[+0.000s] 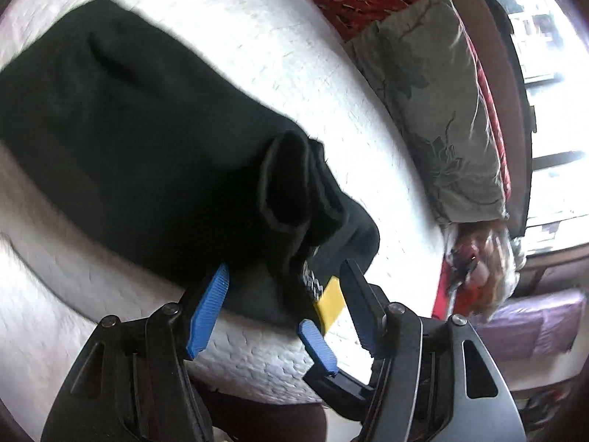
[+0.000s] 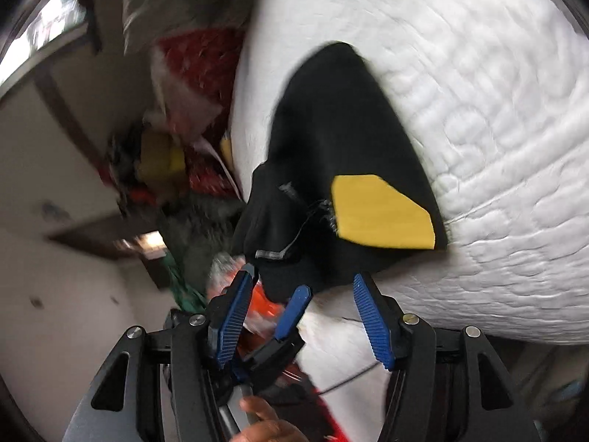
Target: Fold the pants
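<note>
My left gripper (image 1: 287, 294) has its fingers (image 1: 206, 309) apart, nothing clamped; the near edge of the black pants (image 1: 147, 154) lies just ahead of the tips. A finger of my right gripper (image 1: 318, 346) crosses the gap from below. On the right wrist view, my right gripper (image 2: 305, 309) likewise stands with fingers (image 2: 371, 316) apart, not pressing on cloth. The pants (image 2: 331, 140) lie folded on the white quilted bed (image 2: 497, 129), hem at the mattress edge, with a yellow label (image 2: 379, 217) facing up. A grey floral pillow (image 1: 441, 103) rests at the bed's far side.
</note>
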`<state>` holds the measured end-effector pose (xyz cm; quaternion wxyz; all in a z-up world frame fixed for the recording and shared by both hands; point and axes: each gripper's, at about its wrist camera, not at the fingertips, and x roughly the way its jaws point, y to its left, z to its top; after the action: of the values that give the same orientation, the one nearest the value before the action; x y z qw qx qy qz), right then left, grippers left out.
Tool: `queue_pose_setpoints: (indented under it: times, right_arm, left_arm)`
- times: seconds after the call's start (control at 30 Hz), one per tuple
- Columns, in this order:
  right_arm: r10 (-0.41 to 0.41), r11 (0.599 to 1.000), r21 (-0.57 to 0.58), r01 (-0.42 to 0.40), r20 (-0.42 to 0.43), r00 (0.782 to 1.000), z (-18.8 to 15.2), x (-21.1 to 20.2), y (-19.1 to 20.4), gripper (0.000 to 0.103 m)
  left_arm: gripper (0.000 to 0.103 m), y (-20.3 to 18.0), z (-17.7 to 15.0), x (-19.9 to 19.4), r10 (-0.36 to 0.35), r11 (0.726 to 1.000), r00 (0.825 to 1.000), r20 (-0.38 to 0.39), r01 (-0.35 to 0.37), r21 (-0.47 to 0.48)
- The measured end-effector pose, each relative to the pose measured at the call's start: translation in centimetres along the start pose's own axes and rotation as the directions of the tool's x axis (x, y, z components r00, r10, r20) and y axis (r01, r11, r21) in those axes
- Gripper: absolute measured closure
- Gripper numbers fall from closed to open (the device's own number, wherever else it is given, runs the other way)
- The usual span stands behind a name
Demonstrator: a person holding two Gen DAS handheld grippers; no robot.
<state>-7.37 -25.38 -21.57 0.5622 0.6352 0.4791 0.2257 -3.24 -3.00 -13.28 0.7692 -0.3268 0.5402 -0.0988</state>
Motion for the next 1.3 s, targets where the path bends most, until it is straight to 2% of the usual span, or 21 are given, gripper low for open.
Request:
queue_pose_setpoints:
  times: [0.17, 0.23, 0.27, 0.3, 0.33, 0.37, 0.4, 0.43, 0.53, 0.57, 0.67, 0.7, 0.83, 0.97, 1.03, 1.1, 1.13, 1.17, 1.2, 1.27, 1.3]
  right_arm:
    - [0.043, 0.989, 0.14, -0.055, 0.085, 0.995, 0.8, 1.7, -2.2, 0.043]
    - [0.054, 0.981, 0.18, -0.075, 0.117, 0.992, 0.9, 2.1, -2.8, 0.043]
    - [0.057, 0.977, 0.195, -0.085, 0.147, 0.987, 1.0, 2.1, -3.0, 0.047]
    - [0.052, 0.976, 0.2, -0.087, 0.176, 0.983, 1.1, 1.8, -3.0, 0.057]
    - [0.041, 0.976, 0.201, -0.082, 0.201, 0.979, 1.1, 1.3, -3.0, 0.066]
    - [0.02, 0.978, 0.2, -0.066, 0.224, 0.974, 1.3, 0.8, -2.9, 0.085]
    - [0.014, 0.979, 0.197, -0.06, 0.228, 0.974, 1.5, 0.4, -2.9, 0.093]
    - [0.018, 0.981, 0.185, -0.062, 0.229, 0.973, 1.8, -0.3, -2.7, 0.093]
    - [0.038, 0.995, 0.075, -0.058, 0.253, 0.967, 1.8, -4.0, -1.6, 0.094]
    - [0.02, 0.998, 0.056, -0.036, 0.263, 0.965, 2.0, -4.9, -1.6, 0.094]
    - [-0.068, 0.995, 0.09, 0.047, 0.253, 0.965, 2.9, -5.3, -3.5, 0.094]
    - [-0.071, 0.994, 0.094, 0.049, 0.252, 0.965, 2.8, -5.3, -4.1, 0.094]
    - [-0.052, 0.996, 0.078, 0.036, 0.212, 0.976, 2.5, -5.5, -4.1, 0.09]
    - [-0.055, 0.997, 0.063, 0.048, 0.122, 0.991, 1.6, -7.5, -3.3, 0.077]
    - [-0.033, 0.999, -0.009, 0.034, 0.149, 0.988, 1.3, -9.6, -2.2, 0.077]
    - [-0.025, 0.995, -0.093, 0.044, 0.196, 0.98, 2.0, -11.1, -0.5, 0.072]
    - [-0.036, 0.99, -0.126, 0.064, 0.212, 0.977, 2.4, -11.4, 0.0, 0.069]
    - [-0.069, 0.981, -0.164, 0.108, 0.224, 0.972, 3.1, -11.3, 0.7, 0.064]
    - [-0.099, 0.973, -0.183, 0.142, 0.226, 0.969, 3.4, -11.0, 1.0, 0.063]
    - [-0.151, 0.959, -0.205, 0.194, 0.209, 0.966, 4.1, -10.0, 1.0, 0.063]
    - [-0.162, 0.957, -0.209, 0.202, 0.194, 0.968, 4.1, -9.9, 0.6, 0.063]
  left_arm:
    - [0.042, -0.4, 2.1, 1.9, 0.062, 0.998, 0.997, -0.035, -0.061, 0.027]
    - [0.043, 0.0, 2.4, 2.4, 0.119, 0.993, 0.992, -0.035, -0.119, 0.012]
    - [0.056, 0.2, 2.6, 2.4, 0.133, 0.991, 0.991, -0.028, -0.133, 0.004]
    - [0.077, 0.4, 2.7, 2.5, 0.133, 0.991, 0.991, -0.029, -0.133, 0.0]
    - [0.082, 0.5, 2.9, 2.5, 0.129, 0.992, 0.991, -0.04, -0.129, -0.007]
    - [0.083, 0.7, 2.9, 2.4, 0.112, 0.993, 0.992, -0.049, -0.113, -0.021]
    - [0.086, 0.8, 2.6, 2.0, 0.097, 0.995, 0.994, -0.05, -0.099, -0.027]
    - [0.086, 0.7, 2.2, 1.7, 0.094, 0.995, 0.995, -0.046, -0.094, -0.013]
    - [0.086, 0.1, 1.3, 3.1, 0.154, 0.987, 0.987, -0.055, -0.151, 0.052]
    - [0.086, 0.6, 1.0, 4.1, 0.169, 0.985, 0.982, -0.084, -0.166, 0.036]
    - [0.086, 0.3, 0.9, 4.0, 0.178, 0.984, 0.982, -0.068, -0.175, 0.04]
    - [0.086, 0.2, 0.9, 3.8, 0.184, 0.982, 0.98, -0.07, -0.181, 0.048]
    - [0.085, -0.3, 1.4, 3.1, 0.146, 0.989, 0.985, -0.096, -0.142, 0.044]
    - [0.085, -0.3, 0.9, 0.1, 0.095, 0.994, 0.994, -0.053, -0.091, 0.069]
    - [0.084, -1.2, 1.2, -0.9, 0.052, 0.996, 0.998, -0.034, -0.049, 0.081]
    - [0.083, -3.5, 1.7, -0.6, 0.02, 0.992, 0.998, -0.064, -0.011, 0.128]
    - [0.08, -4.6, 1.9, -0.1, 0.022, 0.986, 0.996, -0.087, -0.007, 0.167]
    - [0.072, -6.4, 2.0, 0.8, 0.05, 0.974, 0.992, -0.115, -0.023, 0.227]
    - [0.066, -8.2, 2.1, 1.7, 0.091, 0.954, 0.986, -0.137, -0.046, 0.297]
    - [0.066, -11.3, 2.2, 3.7, 0.176, 0.902, 0.972, -0.156, -0.095, 0.422]
    - [0.066, -12.9, 2.2, 4.9, 0.225, 0.863, 0.96, -0.165, -0.118, 0.491]
